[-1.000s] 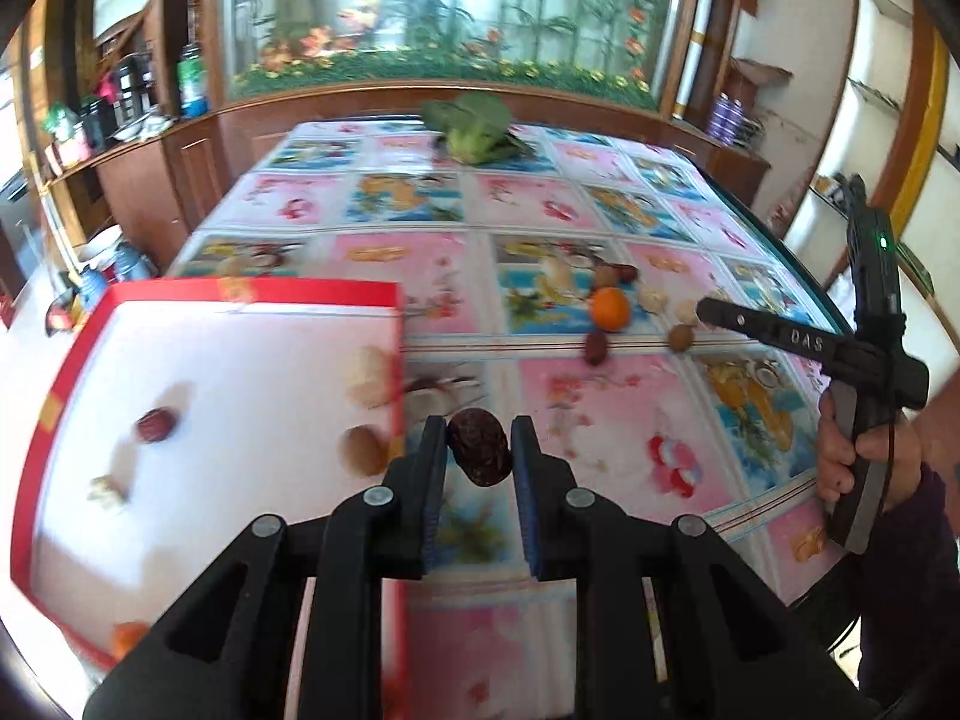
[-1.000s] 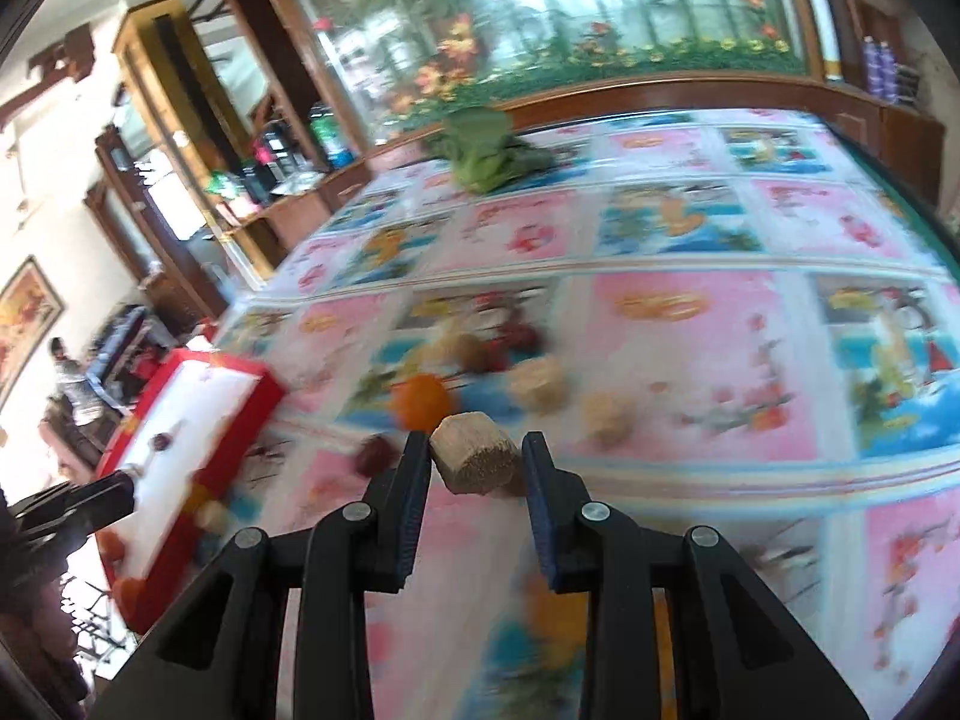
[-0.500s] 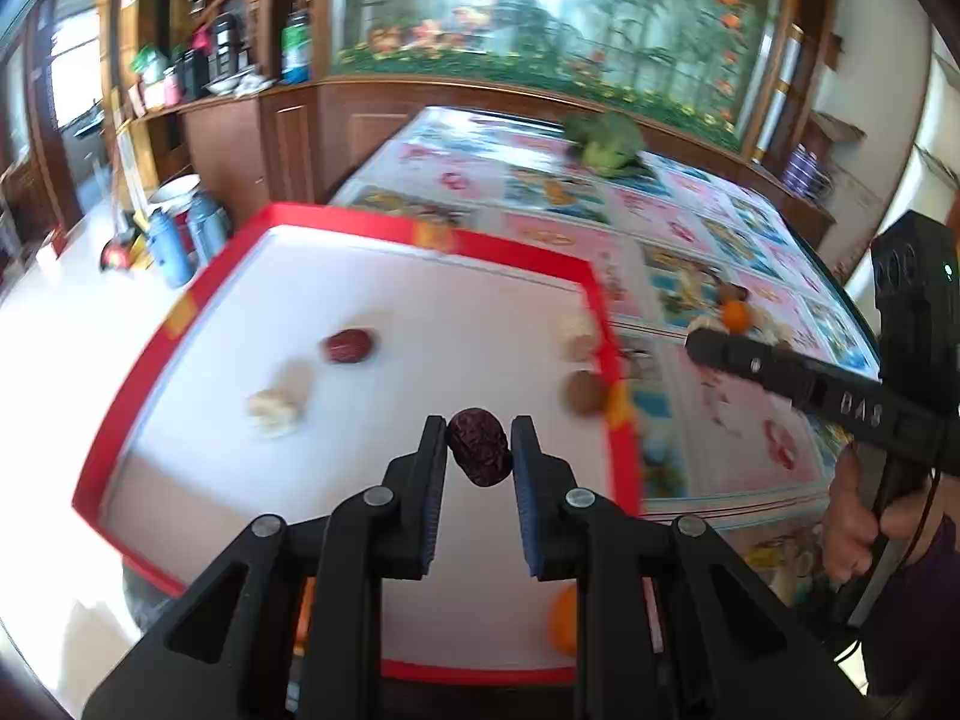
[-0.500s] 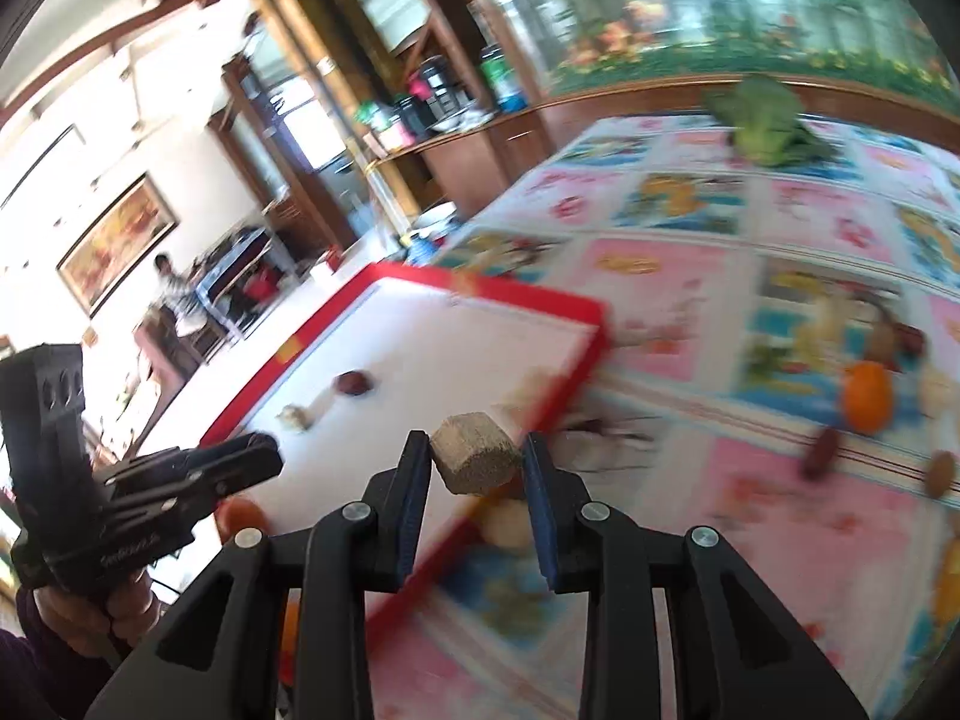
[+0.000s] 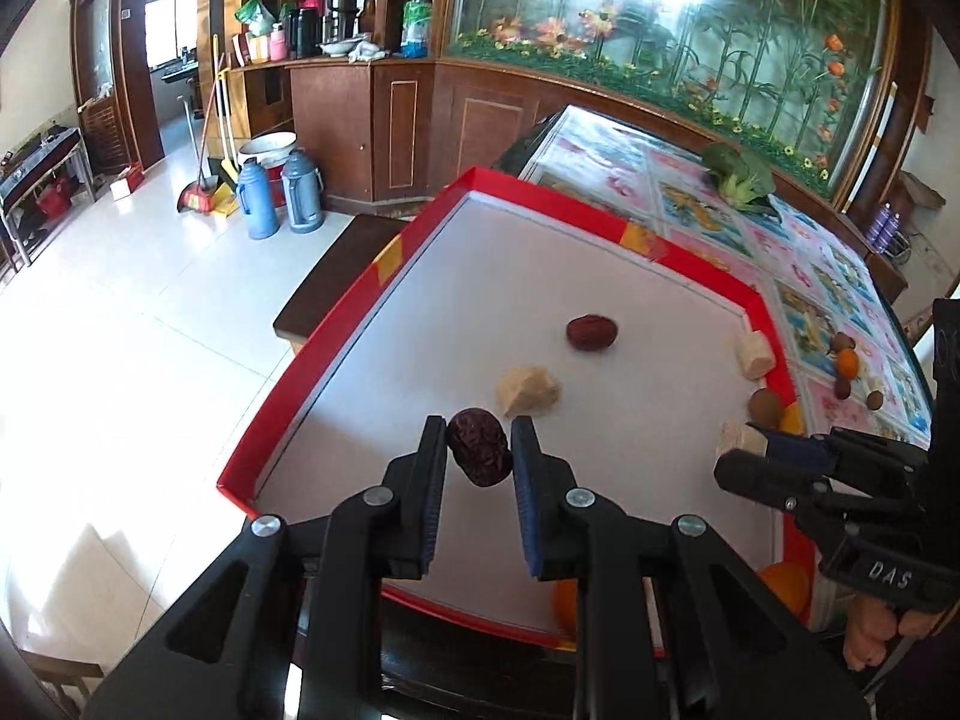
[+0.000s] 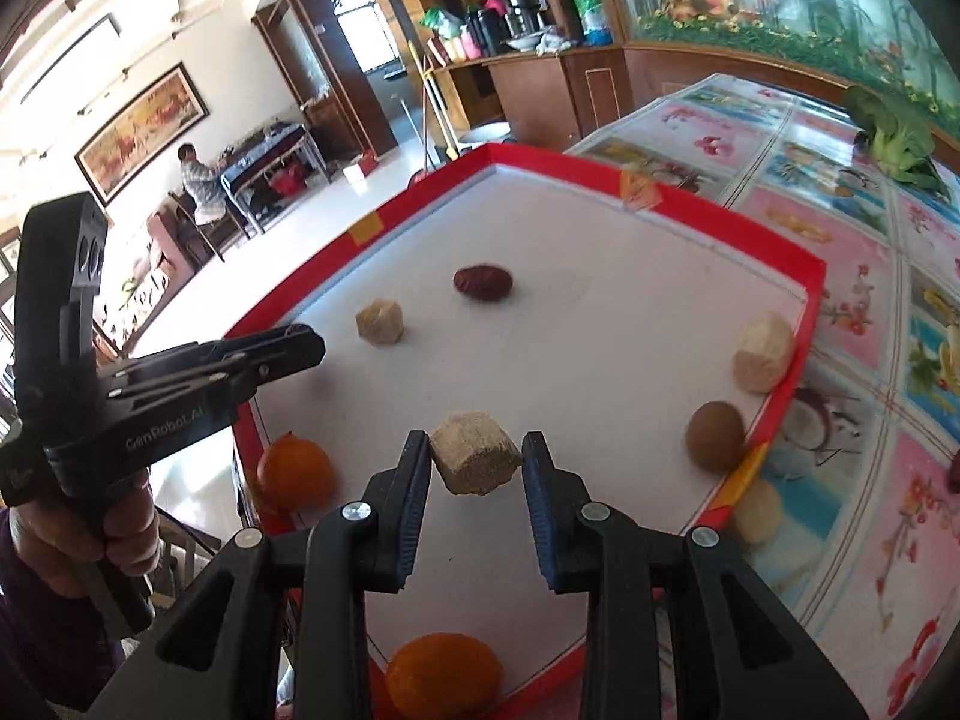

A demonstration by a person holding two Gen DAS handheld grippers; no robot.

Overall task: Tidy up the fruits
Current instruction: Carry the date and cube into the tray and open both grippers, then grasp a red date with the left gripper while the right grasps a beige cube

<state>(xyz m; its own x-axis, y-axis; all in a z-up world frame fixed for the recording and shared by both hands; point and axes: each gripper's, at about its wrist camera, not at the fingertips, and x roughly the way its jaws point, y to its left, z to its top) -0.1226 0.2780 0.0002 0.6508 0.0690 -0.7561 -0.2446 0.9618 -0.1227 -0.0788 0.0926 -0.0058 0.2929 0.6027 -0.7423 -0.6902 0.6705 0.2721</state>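
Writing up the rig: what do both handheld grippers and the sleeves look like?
Left gripper and right gripper: matte black plastic, two fingers with blue ribbed pads, silver pivot screws. White lettering: "GenRobot.AI" on the left, "DAS" on the right. Dark purple sleeve. No cable visible.

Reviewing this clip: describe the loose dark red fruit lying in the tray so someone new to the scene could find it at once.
Start at the red-rimmed white tray at the edge of the patterned table. Toward its far side lies a wrinkled dark red date, with a pale tan chunk beside it. It is the only dark red piece resting on the white floor; its twin is clamped in the left gripper.
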